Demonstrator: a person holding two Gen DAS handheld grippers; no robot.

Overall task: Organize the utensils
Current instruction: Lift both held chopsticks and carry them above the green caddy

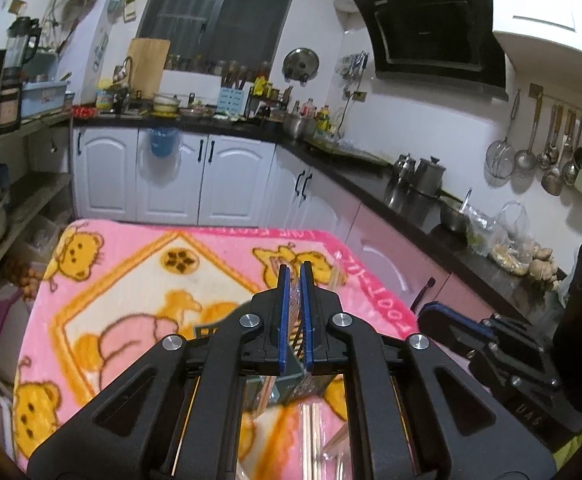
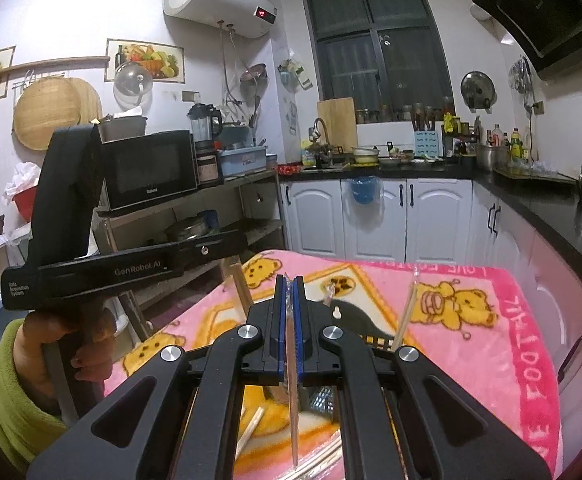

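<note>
- Utensils: a clear-wrapped, flat, blade-like piece hangs point-down from the right gripper, whose jaws are pressed onto its upper end; I cannot tell knife from wrapped cutlery.
- The left gripper has its jaws drawn nearly together on something thin and translucent; what it is stays unclear.
- Below both jaws lie loose chopsticks and more pale sticks on the pink bear blanket covering the bench.
- A dark slotted holder sits just beyond the right jaws, a wrapped chopstick leaning up from it; I judge it the sorting target.
- Holding the piece vertical probably suits dropping it upright into a slot.
- In the right view the left gripper's body is raised, gripped by a hand in a green sleeve.
- Kitchen counters and cabinets stand well apart behind.
</note>
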